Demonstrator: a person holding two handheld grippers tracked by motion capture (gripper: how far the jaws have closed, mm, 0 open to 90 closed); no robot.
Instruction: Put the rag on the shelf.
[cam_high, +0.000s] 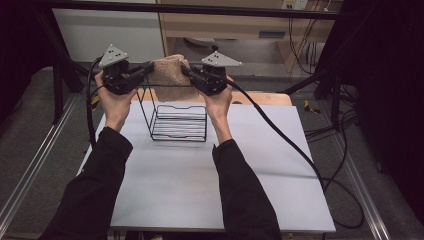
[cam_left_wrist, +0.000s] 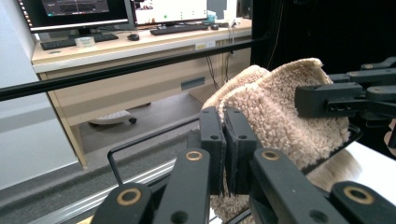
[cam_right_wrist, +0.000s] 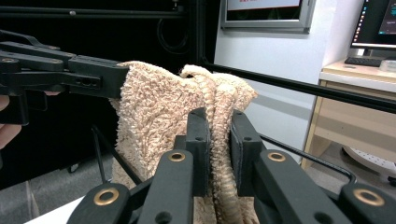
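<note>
- Left gripper (cam_high: 148, 66): clenched on one end of the beige, fluffy terry cloth towel (cam_high: 167, 70), jaws pressed flat together on the fabric in the left gripper view (cam_left_wrist: 223, 140).
- Right gripper (cam_high: 186, 70): also clenched, grasping the opposite end of the same towel (cam_right_wrist: 159, 121), a thick folded edge squeezed between its jaws (cam_right_wrist: 217, 140).
- Towel held up between both claws, bunched, hanging over the tall back frame of the black wire basket rack (cam_high: 179, 122), which stands below and just in front of the claws on the white table (cam_high: 210, 180).
- Step in hand, as a judgement: probably draping or lowering the towel at the rack; cannot tell if going in or coming out.
- Next move likely needing both claws to travel together, level, with equal tension, then to release only when the fabric rests firmly.
- Risk: loops of the fabric catching on the thin wire.
</note>
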